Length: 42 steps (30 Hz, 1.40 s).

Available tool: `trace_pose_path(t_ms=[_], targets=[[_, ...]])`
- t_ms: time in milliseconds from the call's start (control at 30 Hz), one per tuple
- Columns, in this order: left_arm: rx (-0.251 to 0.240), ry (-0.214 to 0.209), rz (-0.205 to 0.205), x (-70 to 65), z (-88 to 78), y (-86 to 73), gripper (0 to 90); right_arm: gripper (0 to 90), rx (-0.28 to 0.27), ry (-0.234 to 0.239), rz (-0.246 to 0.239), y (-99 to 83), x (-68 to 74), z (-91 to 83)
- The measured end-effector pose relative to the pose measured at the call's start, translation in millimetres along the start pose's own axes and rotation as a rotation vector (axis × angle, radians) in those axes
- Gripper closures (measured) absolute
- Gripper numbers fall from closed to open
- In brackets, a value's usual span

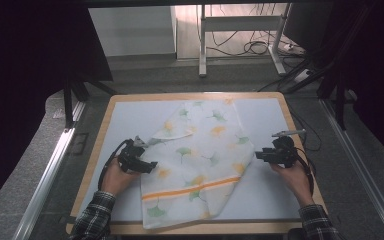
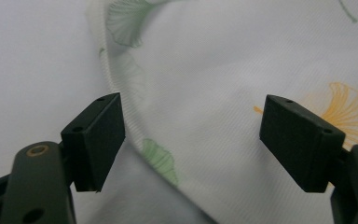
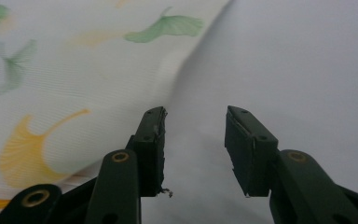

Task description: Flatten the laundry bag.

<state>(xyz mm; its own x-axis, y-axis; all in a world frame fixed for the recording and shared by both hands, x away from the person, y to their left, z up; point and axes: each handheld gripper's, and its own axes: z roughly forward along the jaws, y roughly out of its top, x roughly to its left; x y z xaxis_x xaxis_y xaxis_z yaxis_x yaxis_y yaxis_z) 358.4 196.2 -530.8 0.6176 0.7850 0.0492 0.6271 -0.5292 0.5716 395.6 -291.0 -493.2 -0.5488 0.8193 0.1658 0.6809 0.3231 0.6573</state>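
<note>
A white cloth printed with green and orange ginkgo leaves and one orange stripe lies partly folded across the middle of the table. My left gripper sits at the cloth's left edge with its jaws open. In the left gripper view the cloth and its ribbed hem lie below the left gripper, and nothing is pinched. My right gripper is just off the cloth's right corner, also open. In the right gripper view the right gripper hovers over bare mat, with the cloth to its left.
The table has a pale mat inside a wooden rim. Bare mat lies on both sides of the cloth. Beyond the far edge are desk legs and cables on the floor. Metal rails run along both sides.
</note>
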Motion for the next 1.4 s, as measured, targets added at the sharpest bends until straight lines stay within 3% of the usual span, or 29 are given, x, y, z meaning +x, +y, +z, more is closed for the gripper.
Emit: trace_pose_path(t_ms=[33,67,100,167,333,433,533,600,767,833,867,900,1067,1233,1300,1333,1367,1400], targets=[[-0.011,0.001,-0.001,-0.5,0.1,-0.8,20.6,56.3,0.001,0.038,-0.010,-0.2,0.1,1.1],[-0.011,0.001,-0.001,-0.5,0.1,-0.8,21.4,56.3,0.001,0.038,-0.010,-0.2,0.1,1.1],[-0.010,-0.006,-0.008,0.7,0.3,-1.4,21.3,49.4,0.015,0.084,-0.038,-0.6,4.3,0.7],[-0.011,-0.013,-0.014,1.5,0.7,-1.8,21.3,43.0,0.026,0.127,-0.086,-2.3,10.6,0.1],[-0.013,-0.020,-0.021,2.1,1.1,-2.1,21.6,27.8,0.031,0.129,-0.171,-0.6,22.1,11.6],[-0.017,-0.038,-0.034,4.0,1.2,-3.5,22.3,27.7,0.043,0.148,-0.172,4.2,22.5,22.1],[-0.019,-0.056,-0.047,5.8,1.7,-4.3,23.8,44.4,0.049,0.189,-0.169,7.8,27.9,22.2],[-0.020,-0.061,-0.050,6.1,1.7,-4.5,25.1,47.7,0.051,0.227,-0.158,10.9,33.9,16.9],[-0.018,-0.066,-0.054,6.2,1.7,-4.3,25.4,46.6,0.028,0.266,-0.179,20.5,51.1,0.7],[-0.018,-0.066,-0.059,5.8,1.9,-4.0,25.7,47.2,0.020,0.268,-0.212,31.8,66.7,-14.2],[-0.018,-0.066,-0.059,5.8,1.9,-4.0,25.7,47.2,0.020,0.268,-0.212,31.8,66.7,-14.2],[-0.016,-0.068,-0.061,6.0,1.8,-3.9,25.6,49.7,0.005,0.260,-0.235,42.3,78.4,-27.4],[-0.007,-0.068,-0.056,6.4,1.5,-3.3,25.7,50.3,-0.025,0.224,-0.283,68.9,98.4,-46.5],[-0.014,-0.067,-0.063,5.9,1.8,-3.5,25.6,46.9,-0.032,0.174,-0.305,86.1,107.8,-39.3],[-0.013,-0.060,-0.057,5.3,1.4,-3.3,25.6,46.1,-0.007,0.130,-0.300,84.3,105.7,-31.5],[-0.013,-0.060,-0.057,5.3,1.4,-3.3,25.5,46.1,-0.007,0.130,-0.300,84.3,105.7,-31.5],[-0.015,-0.048,-0.032,3.9,0.6,-2.6,25.5,44.4,0.007,0.082,-0.305,76.7,101.4,-26.4],[-0.015,-0.048,-0.032,3.9,0.6,-2.6,25.5,44.4,0.007,0.082,-0.305,76.7,101.4,-26.4]])
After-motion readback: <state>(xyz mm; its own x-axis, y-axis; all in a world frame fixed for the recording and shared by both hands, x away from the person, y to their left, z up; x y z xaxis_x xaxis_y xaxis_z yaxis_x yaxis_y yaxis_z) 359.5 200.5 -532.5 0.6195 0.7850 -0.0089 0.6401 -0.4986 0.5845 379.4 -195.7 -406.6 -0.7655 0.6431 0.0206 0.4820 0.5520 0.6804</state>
